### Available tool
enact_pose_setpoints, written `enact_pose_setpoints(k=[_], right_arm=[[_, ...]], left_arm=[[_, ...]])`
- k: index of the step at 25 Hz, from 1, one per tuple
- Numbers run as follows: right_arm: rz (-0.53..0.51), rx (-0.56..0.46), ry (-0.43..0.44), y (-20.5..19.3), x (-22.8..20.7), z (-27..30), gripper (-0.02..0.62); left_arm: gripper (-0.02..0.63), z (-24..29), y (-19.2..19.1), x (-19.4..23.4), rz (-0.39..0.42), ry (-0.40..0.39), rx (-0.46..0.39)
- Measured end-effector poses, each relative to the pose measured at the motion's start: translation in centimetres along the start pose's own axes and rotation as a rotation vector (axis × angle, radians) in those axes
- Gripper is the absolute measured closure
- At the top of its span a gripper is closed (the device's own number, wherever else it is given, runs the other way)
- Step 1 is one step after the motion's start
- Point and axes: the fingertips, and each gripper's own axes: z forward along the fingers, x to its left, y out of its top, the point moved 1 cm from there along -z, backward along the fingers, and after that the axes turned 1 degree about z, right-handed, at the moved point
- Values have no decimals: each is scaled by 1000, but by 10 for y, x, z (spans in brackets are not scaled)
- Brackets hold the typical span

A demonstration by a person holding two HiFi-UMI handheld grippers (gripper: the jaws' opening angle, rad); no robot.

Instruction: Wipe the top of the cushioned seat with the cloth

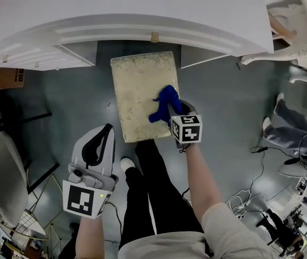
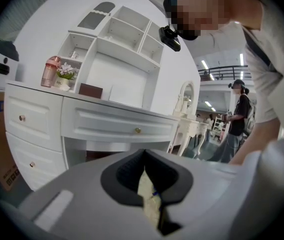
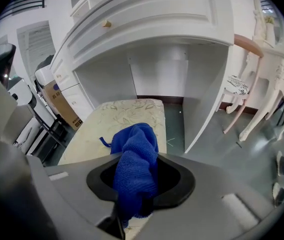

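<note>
The blue cloth (image 1: pixel 164 106) is pinched by the right gripper (image 1: pixel 179 114) and laid on the cushioned seat (image 1: pixel 134 88), near its 4 o'clock corner. The left gripper (image 1: pixel 103 136) is held closed and empty, at 7 o'clock from the seat.

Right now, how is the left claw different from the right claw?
The right claw is pinching the blue cloth; the left claw is shut on nothing. The right claw is over the cushioned seat, near its front right corner; the left claw is off the seat, over the floor beside it. Both are the same grey, with jaws together.
</note>
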Motion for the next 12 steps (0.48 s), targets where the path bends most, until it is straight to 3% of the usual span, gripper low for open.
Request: enact_pose_setpoints(k=[12], right_arm=[[4, 10, -21, -13, -11, -8, 475]], left_arm=[[618, -6, -3, -1, -2, -3, -2]])
